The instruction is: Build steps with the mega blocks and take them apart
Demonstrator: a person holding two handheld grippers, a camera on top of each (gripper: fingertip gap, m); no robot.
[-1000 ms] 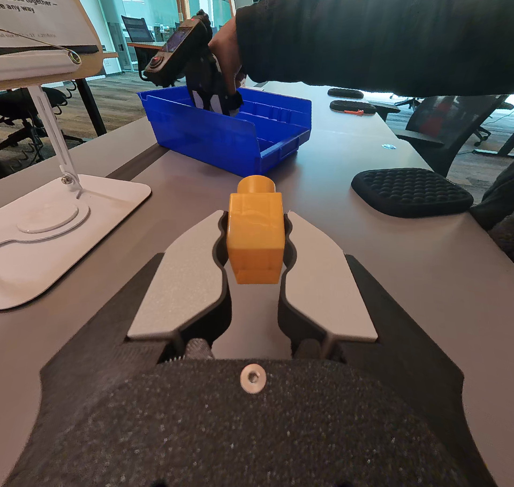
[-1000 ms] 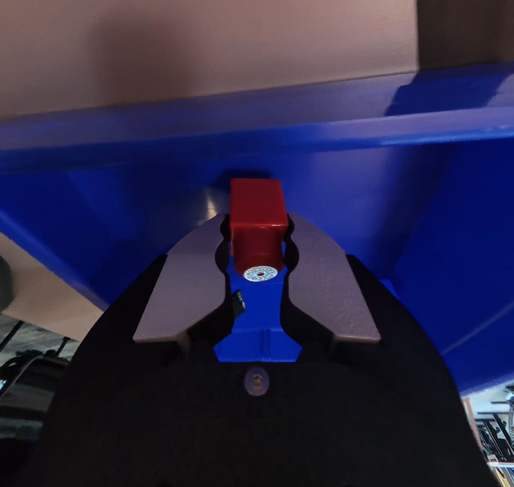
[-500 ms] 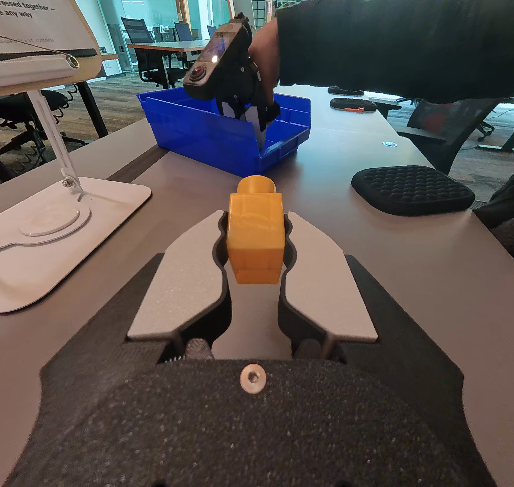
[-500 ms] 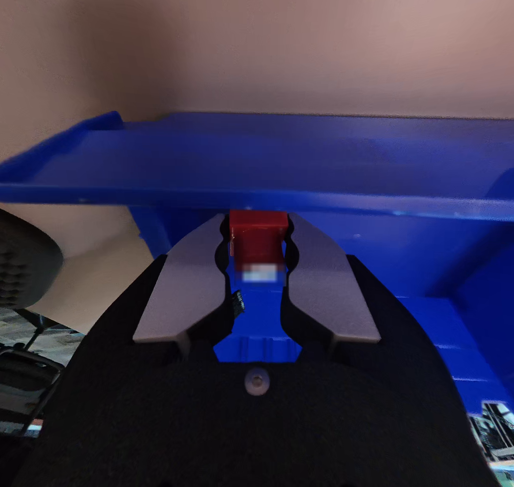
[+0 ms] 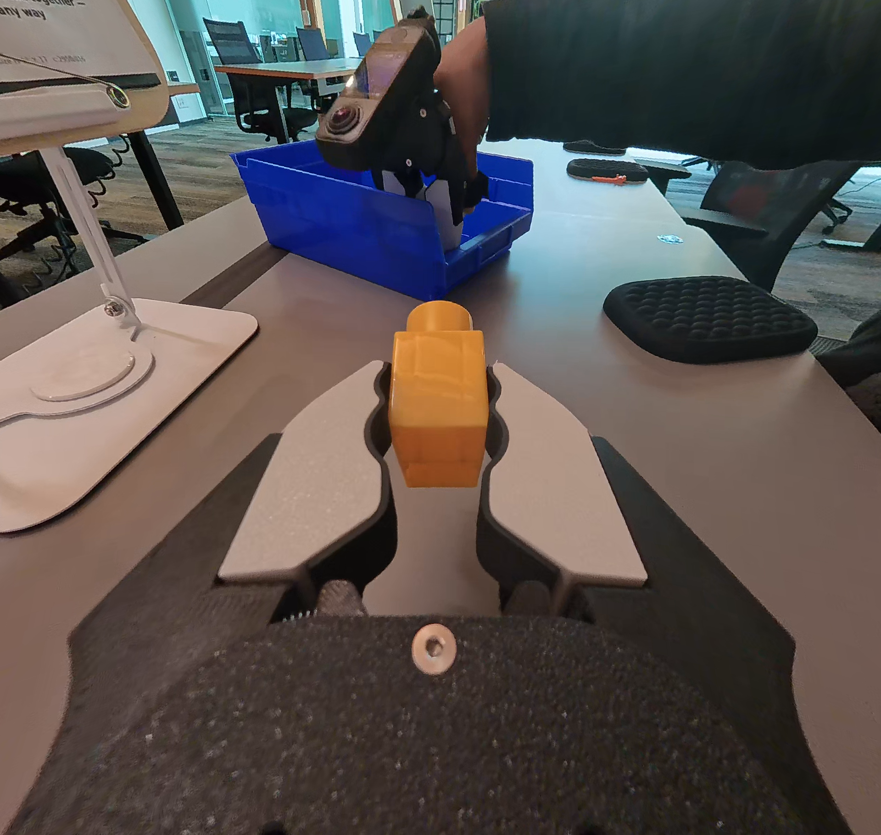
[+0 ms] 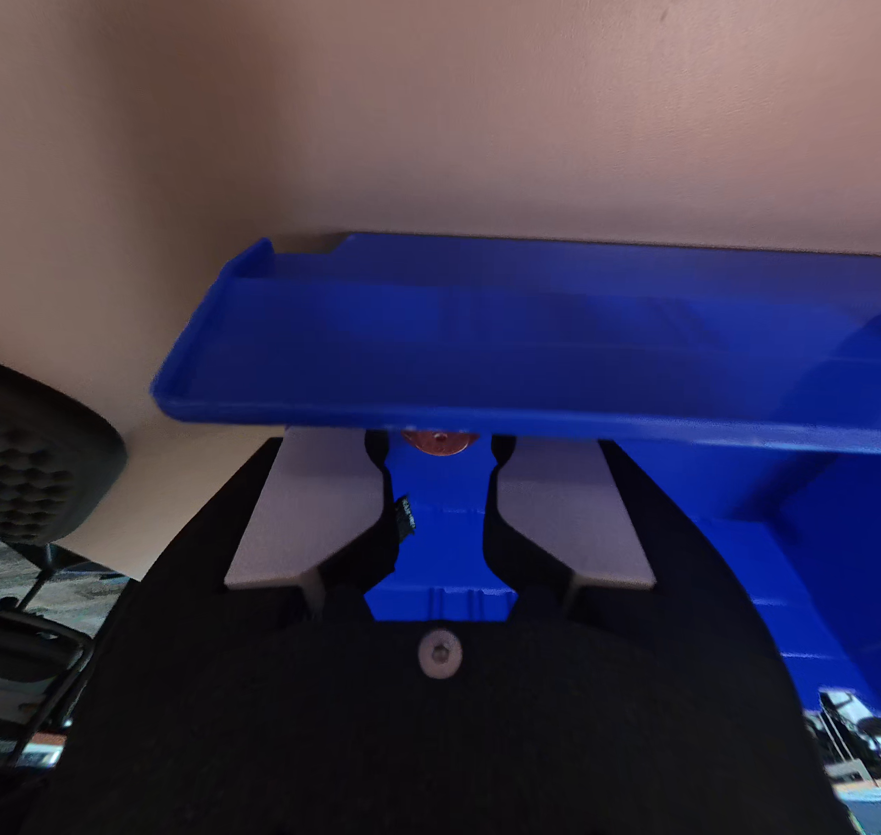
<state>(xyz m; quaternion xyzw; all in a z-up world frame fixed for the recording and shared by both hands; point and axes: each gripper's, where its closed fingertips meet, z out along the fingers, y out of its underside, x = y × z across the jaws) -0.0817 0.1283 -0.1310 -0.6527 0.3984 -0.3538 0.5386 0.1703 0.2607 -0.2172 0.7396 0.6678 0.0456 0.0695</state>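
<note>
On the grey desk [image 5: 619, 431] everything I can see sits around the blue bin [image 5: 343, 226], which lies toward the far side. Left of the bin and nearer to me is a white stand base [image 5: 95, 383]; right of the bin lies a black dimpled pad [image 5: 705, 319]. Reaching down into the bin is my right gripper [image 5: 443, 221], held by a hand [image 5: 465, 78] in a dark sleeve [image 5: 691, 63]. Near side of the bin, well apart from it, my left gripper [image 5: 438, 392] has its jaws closed on an orange block [image 5: 437, 411], stud pointing toward the bin. From the right wrist camera, the bin's rim [image 6: 476, 411] crosses just over the right gripper's [image 6: 439, 445] fingertips. Between them only a sliver of a round reddish thing [image 6: 438, 442] shows under the rim; I cannot tell whether the jaws grip it.
</note>
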